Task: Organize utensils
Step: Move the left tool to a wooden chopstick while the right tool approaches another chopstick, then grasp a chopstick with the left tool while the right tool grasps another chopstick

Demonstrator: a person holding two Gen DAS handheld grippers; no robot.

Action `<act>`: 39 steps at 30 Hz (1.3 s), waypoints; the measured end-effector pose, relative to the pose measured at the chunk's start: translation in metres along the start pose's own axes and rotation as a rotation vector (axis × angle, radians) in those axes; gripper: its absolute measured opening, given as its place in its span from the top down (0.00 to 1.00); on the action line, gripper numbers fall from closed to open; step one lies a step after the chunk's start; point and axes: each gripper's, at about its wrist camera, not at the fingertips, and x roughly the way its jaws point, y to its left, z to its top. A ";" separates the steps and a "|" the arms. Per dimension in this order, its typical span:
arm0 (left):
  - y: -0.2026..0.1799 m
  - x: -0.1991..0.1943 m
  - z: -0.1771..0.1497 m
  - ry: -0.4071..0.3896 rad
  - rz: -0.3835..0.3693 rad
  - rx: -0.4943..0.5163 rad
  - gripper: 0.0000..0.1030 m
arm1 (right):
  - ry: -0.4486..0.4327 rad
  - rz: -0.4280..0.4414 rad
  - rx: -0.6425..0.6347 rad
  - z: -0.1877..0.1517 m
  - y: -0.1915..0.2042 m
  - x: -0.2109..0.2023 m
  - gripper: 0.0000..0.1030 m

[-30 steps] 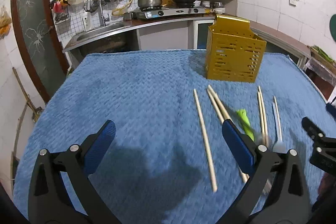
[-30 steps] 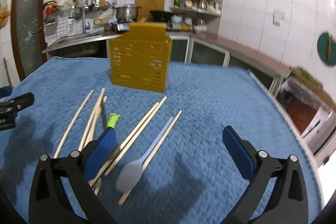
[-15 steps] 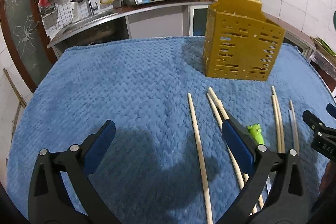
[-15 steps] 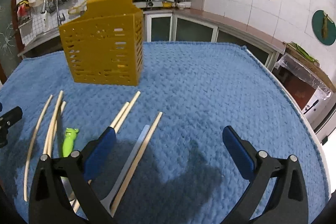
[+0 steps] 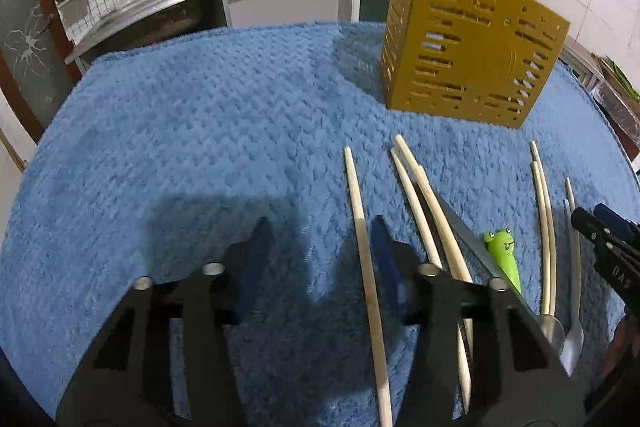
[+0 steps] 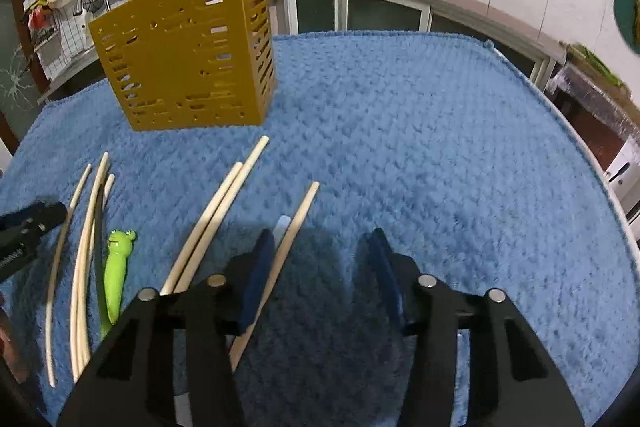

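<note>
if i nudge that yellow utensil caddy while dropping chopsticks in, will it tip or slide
The yellow caddy looks like thin slotted plastic and shows nothing inside, so it is probably light. It stands tall on a soft blue towel, so a high nudge may tip it; a low one would likelier drag than slide freely.

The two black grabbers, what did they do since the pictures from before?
Both came down closer to the blue cloth, and their jaws are closing. The left gripper and the right gripper have only cloth between their fingers; nothing is grabbed yet. The chopsticks, the green frog-handled utensil, the white spoon and the yellow holder stayed where they were.
</note>
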 end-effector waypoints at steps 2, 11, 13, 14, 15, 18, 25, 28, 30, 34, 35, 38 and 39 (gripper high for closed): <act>0.000 0.005 0.001 0.013 -0.006 -0.005 0.59 | 0.011 0.013 -0.003 0.003 0.001 0.003 0.60; -0.009 0.017 0.012 0.066 -0.007 0.009 0.71 | 0.088 0.032 0.014 0.025 0.005 0.020 0.77; -0.009 0.019 0.015 0.084 -0.010 0.007 0.73 | 0.104 0.032 0.013 0.029 0.006 0.024 0.78; -0.009 0.019 0.016 0.091 -0.011 0.006 0.74 | 0.117 0.037 0.015 0.031 0.007 0.026 0.79; -0.009 0.020 0.017 0.097 -0.012 0.004 0.75 | 0.131 0.038 0.015 0.032 0.008 0.030 0.79; -0.010 0.023 0.022 0.110 -0.007 0.006 0.80 | 0.117 0.021 -0.028 0.034 0.016 0.032 0.84; -0.004 0.017 0.013 0.099 -0.020 0.016 0.89 | 0.082 0.107 -0.094 0.031 0.004 0.027 0.89; -0.002 0.014 0.010 0.091 -0.024 0.020 0.91 | 0.051 0.086 -0.126 0.027 0.004 0.021 0.89; -0.002 0.015 0.009 0.081 -0.024 0.016 0.91 | 0.036 0.078 -0.134 0.023 0.003 0.021 0.89; -0.009 0.017 0.008 0.067 0.008 0.021 0.90 | 0.008 0.091 -0.060 0.015 -0.004 0.019 0.88; -0.009 0.017 0.008 0.068 0.011 0.021 0.90 | 0.002 0.084 -0.032 0.013 -0.007 0.016 0.88; -0.008 0.019 0.011 0.072 0.005 0.002 0.90 | 0.011 0.084 -0.004 0.008 -0.014 0.016 0.88; -0.007 0.019 0.011 0.072 0.004 -0.003 0.90 | 0.014 0.082 0.007 0.008 -0.016 0.014 0.88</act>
